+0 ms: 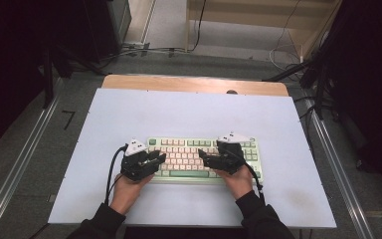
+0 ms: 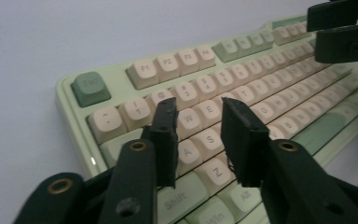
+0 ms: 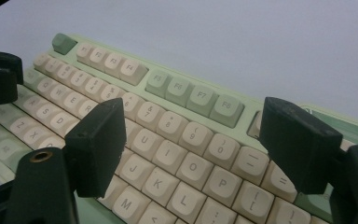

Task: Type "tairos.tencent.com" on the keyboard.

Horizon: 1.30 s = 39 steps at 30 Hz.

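Keyboard (image 1: 203,160) under both hands, left gripper (image 2: 198,140) narrowly parted over A-S, right gripper (image 3: 189,149) wide over U-P

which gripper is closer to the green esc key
Left. The left gripper hovers over the keyboard's left letter keys, a few keys from the Esc key. The right gripper sits over the right-hand letter keys, most of the keyboard's width away.

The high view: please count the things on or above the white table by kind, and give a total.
Keyboard: 1, pale green with cream keys
Hand-held tool: 2, the left tool and the right tool, both over the keys
Hand: 2, left hand and right hand
Total: 5
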{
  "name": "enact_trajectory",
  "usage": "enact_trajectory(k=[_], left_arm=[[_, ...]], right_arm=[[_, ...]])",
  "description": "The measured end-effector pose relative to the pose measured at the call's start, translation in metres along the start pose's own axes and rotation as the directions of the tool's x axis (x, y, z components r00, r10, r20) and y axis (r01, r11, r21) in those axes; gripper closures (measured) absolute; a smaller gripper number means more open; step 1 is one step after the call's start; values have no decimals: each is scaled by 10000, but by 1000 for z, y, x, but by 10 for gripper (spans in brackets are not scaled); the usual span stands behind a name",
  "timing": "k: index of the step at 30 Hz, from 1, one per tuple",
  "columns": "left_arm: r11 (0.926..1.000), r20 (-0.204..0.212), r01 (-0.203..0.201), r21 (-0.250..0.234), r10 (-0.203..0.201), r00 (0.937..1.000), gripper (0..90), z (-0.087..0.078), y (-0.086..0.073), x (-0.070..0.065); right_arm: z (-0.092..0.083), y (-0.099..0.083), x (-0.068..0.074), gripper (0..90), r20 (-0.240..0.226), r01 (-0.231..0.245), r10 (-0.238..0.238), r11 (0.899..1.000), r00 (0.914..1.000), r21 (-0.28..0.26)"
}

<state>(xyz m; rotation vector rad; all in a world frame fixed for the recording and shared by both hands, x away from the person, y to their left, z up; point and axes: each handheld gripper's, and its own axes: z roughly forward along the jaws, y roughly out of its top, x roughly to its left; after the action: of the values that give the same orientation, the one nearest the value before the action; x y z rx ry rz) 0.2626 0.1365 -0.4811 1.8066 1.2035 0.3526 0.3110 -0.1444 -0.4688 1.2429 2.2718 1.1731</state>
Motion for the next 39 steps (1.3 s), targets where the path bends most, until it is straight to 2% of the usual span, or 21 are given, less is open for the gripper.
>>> enact_trajectory(k=[3,4,9,16,26,33,39], left_arm=[[10000,164,-31,-90,33,9999,829,0,7,-3],[9999,205,-76,-149,79,9998,900,1,10,-5],[9994,442,-227,-256,239,9987,900,9,23,-15],[9985,412,-516,188,508,9979,900,26,25,-27],[9957,277,-414,826,392,9988,900,41,26,-29],[9916,-106,-452,1212,468,9988,900,47,26,-28],[9905,-220,-426,1307,458,9987,900,48,25,-27]], right_arm=[[0,0,-1,210,39,-20,20,10000,10000,80],[1,0,-1,210,70,-14,14,9999,10000,109],[0,0,-3,209,128,8,-10,9999,9999,127],[-2,0,-6,210,149,-88,87,9999,9999,91],[-1,0,-6,209,152,-54,51,9998,9999,186],[0,-1,-5,209,103,3,-5,9997,9999,238],[-1,0,-5,210,106,-51,49,9998,9999,206]])
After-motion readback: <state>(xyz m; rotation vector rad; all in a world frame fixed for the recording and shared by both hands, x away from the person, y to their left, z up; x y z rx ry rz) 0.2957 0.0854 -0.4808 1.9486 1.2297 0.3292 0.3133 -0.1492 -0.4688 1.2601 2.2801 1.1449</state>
